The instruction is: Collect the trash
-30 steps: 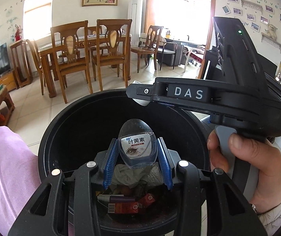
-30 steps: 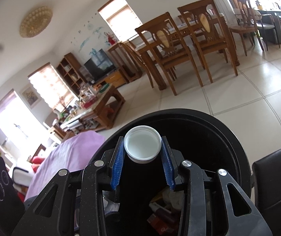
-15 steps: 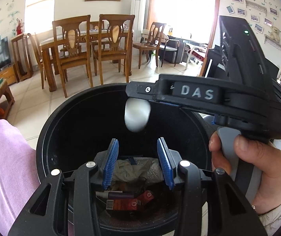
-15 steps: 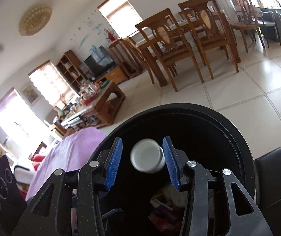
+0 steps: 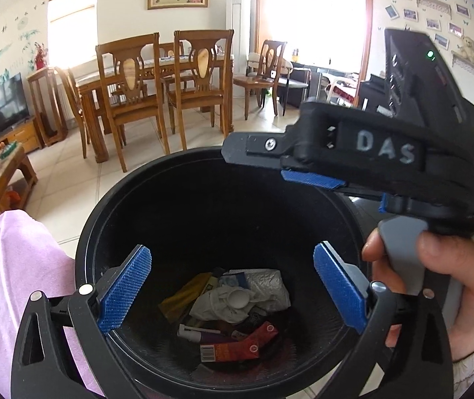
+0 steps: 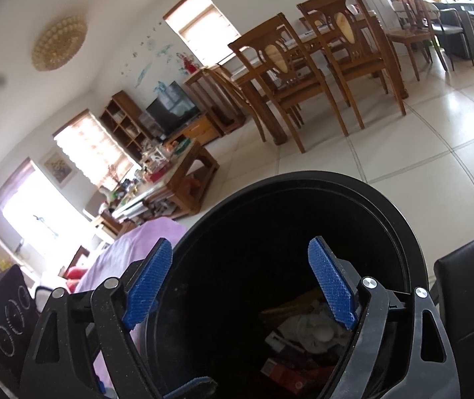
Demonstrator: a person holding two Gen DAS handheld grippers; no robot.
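A round black bin [image 5: 85, 242] fills the lower half of both wrist views. At its bottom lies trash: crumpled white tissue [image 5: 217, 306] with a white cap [image 5: 238, 299] on it, a yellow wrapper [image 5: 183, 294] and red packets [image 5: 237, 347]. Over the bin's mouth my left gripper [image 5: 233, 286] has its jaws opening wide, nothing between the blue pads. My right gripper [image 6: 240, 286] hangs over the same bin [image 6: 399, 229], jaws opening too and empty. In the left wrist view the right gripper [image 5: 270, 163] reaches in from the right, held by a hand [image 5: 442, 266].
Purple cloth [image 5: 7, 276] lies left of the bin, and a black leather seat [image 6: 469, 282] is on its right. Beyond are a tiled floor [image 6: 419, 146], wooden dining chairs [image 5: 130, 99] and a cluttered coffee table [image 6: 177, 173].
Both grippers opened wide. The clear packet left the left gripper and the white cap left the right one; both fell into the bin.
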